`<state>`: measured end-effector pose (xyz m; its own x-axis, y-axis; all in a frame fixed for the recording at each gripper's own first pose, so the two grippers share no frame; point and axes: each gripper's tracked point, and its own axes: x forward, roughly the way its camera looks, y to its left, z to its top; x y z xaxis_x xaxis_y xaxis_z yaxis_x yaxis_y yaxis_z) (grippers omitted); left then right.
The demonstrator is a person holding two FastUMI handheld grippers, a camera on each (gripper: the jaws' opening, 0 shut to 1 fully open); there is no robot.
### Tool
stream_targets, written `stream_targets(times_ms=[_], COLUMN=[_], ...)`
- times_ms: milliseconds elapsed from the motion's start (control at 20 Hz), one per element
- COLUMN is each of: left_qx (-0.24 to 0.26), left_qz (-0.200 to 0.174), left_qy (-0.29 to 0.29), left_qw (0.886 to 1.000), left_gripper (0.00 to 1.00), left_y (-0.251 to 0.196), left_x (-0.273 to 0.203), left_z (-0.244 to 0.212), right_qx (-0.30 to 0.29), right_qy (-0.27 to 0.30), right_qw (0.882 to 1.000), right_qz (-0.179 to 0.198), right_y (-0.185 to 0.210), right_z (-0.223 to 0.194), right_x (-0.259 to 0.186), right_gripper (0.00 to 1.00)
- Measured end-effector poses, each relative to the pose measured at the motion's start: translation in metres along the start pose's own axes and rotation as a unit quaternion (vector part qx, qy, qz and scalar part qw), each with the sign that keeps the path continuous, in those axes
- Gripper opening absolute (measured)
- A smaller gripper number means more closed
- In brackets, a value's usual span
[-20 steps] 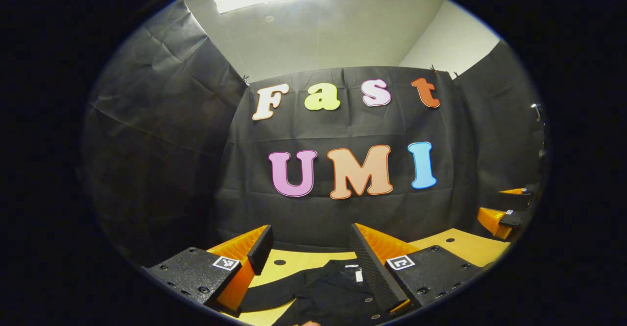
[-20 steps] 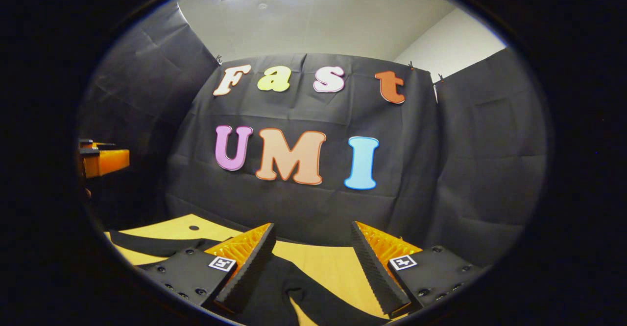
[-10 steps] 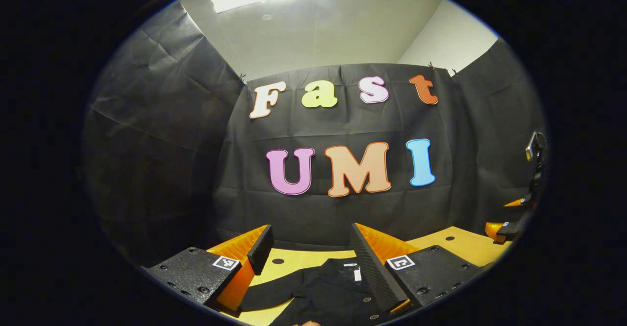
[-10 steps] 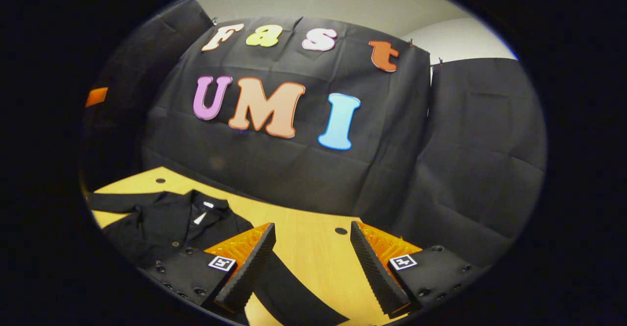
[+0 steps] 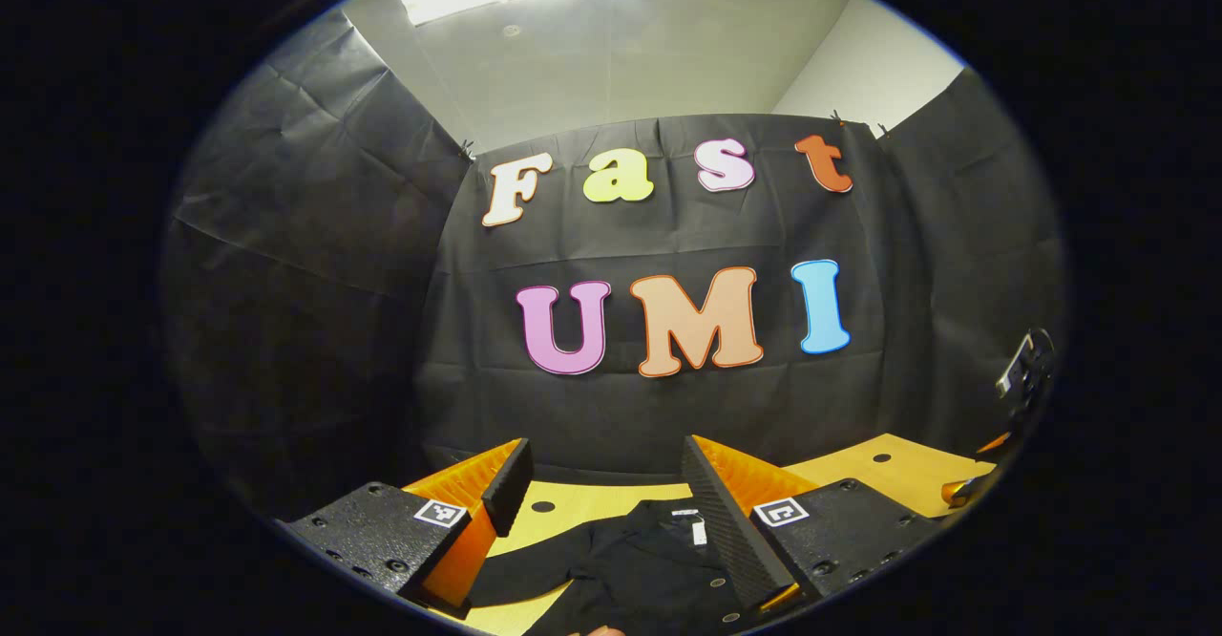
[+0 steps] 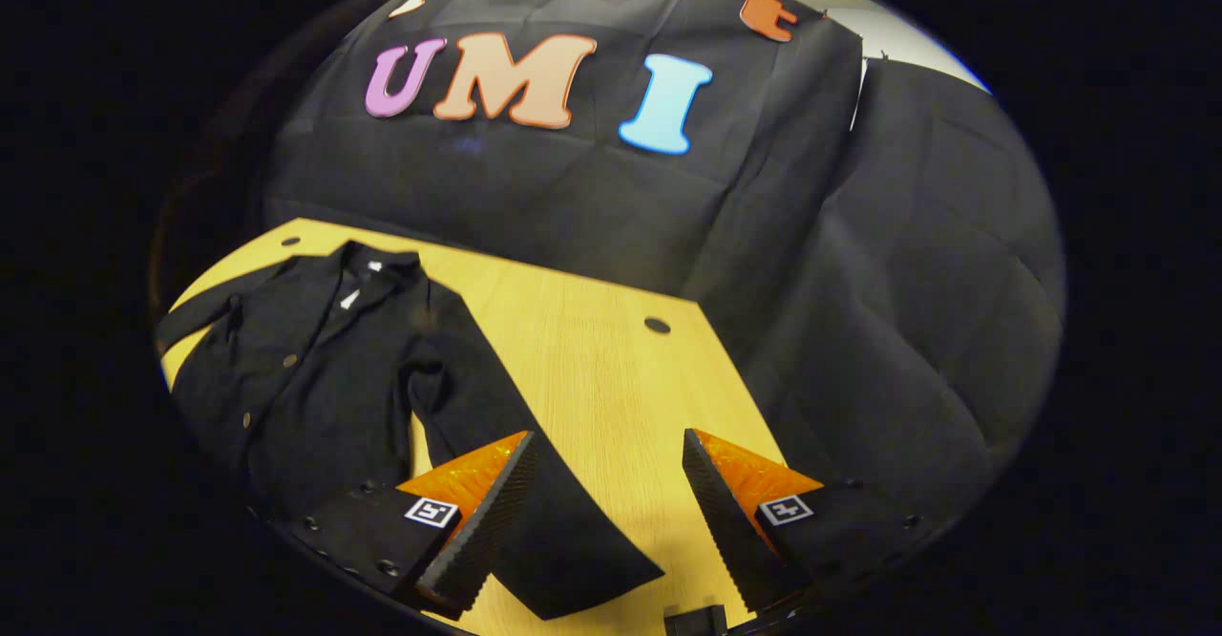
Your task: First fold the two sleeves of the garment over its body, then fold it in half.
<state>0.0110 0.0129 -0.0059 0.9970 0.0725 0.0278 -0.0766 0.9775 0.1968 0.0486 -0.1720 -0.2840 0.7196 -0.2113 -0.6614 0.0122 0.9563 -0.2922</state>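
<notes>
Two grippers, both spread wide with nothing between the fingers. Left gripper [image 5: 600, 512] held level over the near part of the table [image 5: 888, 469], looking toward the booth wall, with the black shirt [image 5: 635, 560] lying flat just below and ahead of its fingers. White tag [image 5: 698, 531] at the collar visible between the fingers, a row of small buttons running down the front. One sleeve reaching out to the left under the left finger. At the far right edge of that view, a bit of the other gripper [image 5: 1017, 397], partly cut off.

Right gripper [image 6: 606, 521] tilted downward over the wooden table [image 6: 611, 369], fingers apart and gripping nothing. Shirt [image 6: 315, 378] spread open on the left part of the table, collar toward the wall, buttons [image 6: 286, 361] down its front. Right sleeve [image 6: 535, 512] stretched out diagonally from the body toward the gripper, its cuff end lying flat on the wood between the two fingers, closer to the left one; whether that finger touches the cloth cannot be told. Other sleeve [image 6: 191, 311] extended toward the table's far left edge. Neither sleeve folded over the body. Round hole [image 6: 657, 325] in the tabletop beyond the sleeve, well apart from the cloth.
</notes>
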Motion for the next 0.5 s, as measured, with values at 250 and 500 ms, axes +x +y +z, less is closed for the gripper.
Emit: stream_targets(times_ms=[250, 500], left_qx=[0.008, 0.012], left_qz=[0.003, 0.004], left_qy=[0.003, 0.012], left_qw=[1.000, 1.000], left_gripper=[0.92, 0.92], left_y=[-0.005, -0.017], left_x=[0.002, 0.005], left_z=[-0.002, -0.007], right_qx=[0.012, 0.009], right_qy=[0.106, 0.202], right_qw=[0.994, 0.978], right_qz=[0.021, 0.052], right_y=[0.001, 0.006], right_z=[-0.051, -0.065], right_x=[0.021, 0.029], right_gripper=[0.98, 1.00])
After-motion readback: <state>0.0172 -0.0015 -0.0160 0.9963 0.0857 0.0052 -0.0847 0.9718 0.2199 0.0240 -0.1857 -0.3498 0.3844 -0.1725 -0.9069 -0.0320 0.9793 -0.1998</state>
